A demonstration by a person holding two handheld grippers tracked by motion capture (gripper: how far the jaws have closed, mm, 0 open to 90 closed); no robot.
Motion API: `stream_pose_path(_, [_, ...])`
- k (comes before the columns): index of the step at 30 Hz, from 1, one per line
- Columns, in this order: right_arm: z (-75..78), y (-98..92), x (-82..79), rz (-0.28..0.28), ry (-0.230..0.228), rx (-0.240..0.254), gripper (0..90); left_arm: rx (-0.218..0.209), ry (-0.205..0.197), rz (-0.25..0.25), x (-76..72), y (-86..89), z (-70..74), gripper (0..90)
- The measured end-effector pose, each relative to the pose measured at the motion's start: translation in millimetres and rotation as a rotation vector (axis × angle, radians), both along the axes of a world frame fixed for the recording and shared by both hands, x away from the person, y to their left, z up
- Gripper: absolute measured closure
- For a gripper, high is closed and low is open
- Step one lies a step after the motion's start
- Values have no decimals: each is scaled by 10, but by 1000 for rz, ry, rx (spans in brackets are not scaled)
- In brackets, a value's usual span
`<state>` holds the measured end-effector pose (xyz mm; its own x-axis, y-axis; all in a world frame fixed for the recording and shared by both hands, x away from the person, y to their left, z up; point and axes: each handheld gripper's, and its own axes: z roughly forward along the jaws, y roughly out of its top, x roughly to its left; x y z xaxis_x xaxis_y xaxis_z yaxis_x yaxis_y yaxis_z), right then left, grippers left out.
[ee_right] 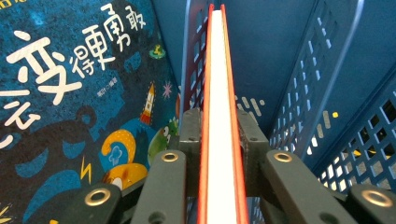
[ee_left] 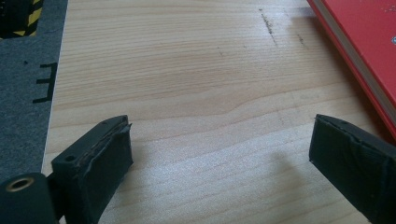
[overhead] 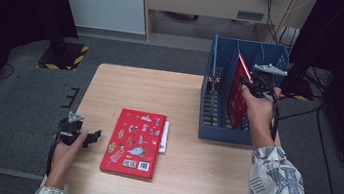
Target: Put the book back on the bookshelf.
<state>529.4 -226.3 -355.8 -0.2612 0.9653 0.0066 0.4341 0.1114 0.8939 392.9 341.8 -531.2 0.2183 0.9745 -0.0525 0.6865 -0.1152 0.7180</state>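
Note:
A thin red book [overhead: 237, 93] stands on edge inside the blue slatted basket [overhead: 223, 134] at the table's right. My right gripper [overhead: 257, 83] is shut on its top edge. In the right gripper view the red book's [ee_right: 220, 93] white page edge runs up between the jaws of the right gripper [ee_right: 219, 126]. A second red book [overhead: 134, 142] lies flat on the table's middle. My left gripper [overhead: 91, 136] rests at the table's left edge, open, just left of that book. Bare wood shows between the jaws of the left gripper [ee_left: 219, 149], with the flat book's [ee_left: 369, 42] edge at upper right.
A blue picture book [ee_right: 70, 93] stands in the basket beside the held one, with the basket's slatted wall [ee_right: 303, 70] on the other side. A white book [overhead: 165, 136] pokes out from under the flat red one. Grey carpet surrounds the wooden table [overhead: 160, 90].

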Motion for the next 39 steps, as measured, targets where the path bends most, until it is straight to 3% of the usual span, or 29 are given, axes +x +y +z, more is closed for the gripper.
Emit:
stream_pose_path(17, [-28, 96, 27, -61, -60, -37, 796, -2, 1, 0, 3, -2, -4, 56])
stream_pose_path(27, [-49, 103, 89, -105, -67, -8, 795, -2, 1, -5, 5, -13, -6, 56])
stream_pose_path(39, [-33, 145, 167, -138, -67, -13, 795, -5, 0, -5, 6, -11, -5, 56])
